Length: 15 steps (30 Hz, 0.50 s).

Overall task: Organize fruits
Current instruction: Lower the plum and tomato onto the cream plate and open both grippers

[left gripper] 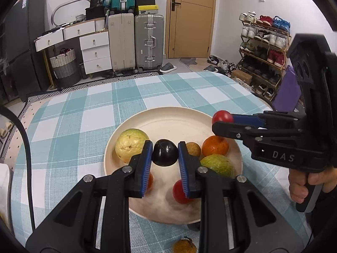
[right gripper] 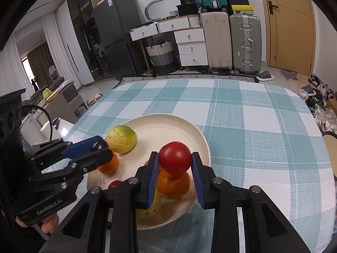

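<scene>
A cream plate [left gripper: 168,111] sits on the checked tablecloth and holds two yellow-green guavas [left gripper: 131,145], an orange [left gripper: 215,145], a small brown fruit [left gripper: 192,148] and a red tomato [left gripper: 179,193]. My left gripper [left gripper: 165,145] hangs over the plate, shut on a dark plum [left gripper: 165,154]. Over the plate's right rim, my right gripper [left gripper: 214,120] is shut on a red tomato [left gripper: 222,116]. In the right wrist view the right gripper [right gripper: 174,155] clamps that tomato [right gripper: 174,157] above an orange [right gripper: 173,182]. The left gripper [right gripper: 103,147] and its plum [right gripper: 99,145] are at the left.
A brownish fruit [left gripper: 185,245] lies on the cloth in front of the plate [right gripper: 189,126]. A round beige dish [right gripper: 330,145] sits at the table's right edge. A black cable [left gripper: 27,147] runs along the left. Suitcases, drawers and a shoe rack stand beyond the table.
</scene>
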### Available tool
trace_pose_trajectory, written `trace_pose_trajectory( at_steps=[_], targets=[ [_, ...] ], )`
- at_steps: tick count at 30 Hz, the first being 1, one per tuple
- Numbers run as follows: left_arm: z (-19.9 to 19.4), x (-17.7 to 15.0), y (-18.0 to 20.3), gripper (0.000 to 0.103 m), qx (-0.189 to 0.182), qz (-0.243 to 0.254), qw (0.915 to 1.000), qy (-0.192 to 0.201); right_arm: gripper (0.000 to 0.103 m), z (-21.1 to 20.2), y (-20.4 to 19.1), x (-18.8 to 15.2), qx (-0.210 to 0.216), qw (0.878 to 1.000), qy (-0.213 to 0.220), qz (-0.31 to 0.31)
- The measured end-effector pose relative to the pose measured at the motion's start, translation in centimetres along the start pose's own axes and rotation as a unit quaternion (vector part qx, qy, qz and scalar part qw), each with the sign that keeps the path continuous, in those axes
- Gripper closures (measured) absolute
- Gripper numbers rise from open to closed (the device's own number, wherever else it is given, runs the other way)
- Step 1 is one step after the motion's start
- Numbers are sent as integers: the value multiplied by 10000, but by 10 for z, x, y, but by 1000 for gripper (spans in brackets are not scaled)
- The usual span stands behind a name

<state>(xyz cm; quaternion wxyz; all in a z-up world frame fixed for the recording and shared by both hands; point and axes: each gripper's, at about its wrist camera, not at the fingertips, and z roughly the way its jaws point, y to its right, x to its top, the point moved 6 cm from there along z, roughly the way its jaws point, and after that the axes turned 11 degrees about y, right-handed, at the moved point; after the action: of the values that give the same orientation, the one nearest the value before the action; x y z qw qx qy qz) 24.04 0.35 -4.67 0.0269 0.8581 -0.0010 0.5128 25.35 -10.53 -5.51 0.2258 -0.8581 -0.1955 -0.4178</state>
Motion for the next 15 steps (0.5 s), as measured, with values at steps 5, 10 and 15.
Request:
trace_pose_trajectory(
  at_steps=[5,10,15],
  targets=[
    [11,-3,0,81,-43,-68,9999,-96,71,14,4,-4,-65,9998,-158,127],
    [17,-6,4,81,-30,29,9999,-121,71,20,3,-7,-182,9996,-208,-53],
    [21,-10,2,81,-14,12,9998,-190,71,24,7,-10,-206,9993,-290,-72]
  ],
)
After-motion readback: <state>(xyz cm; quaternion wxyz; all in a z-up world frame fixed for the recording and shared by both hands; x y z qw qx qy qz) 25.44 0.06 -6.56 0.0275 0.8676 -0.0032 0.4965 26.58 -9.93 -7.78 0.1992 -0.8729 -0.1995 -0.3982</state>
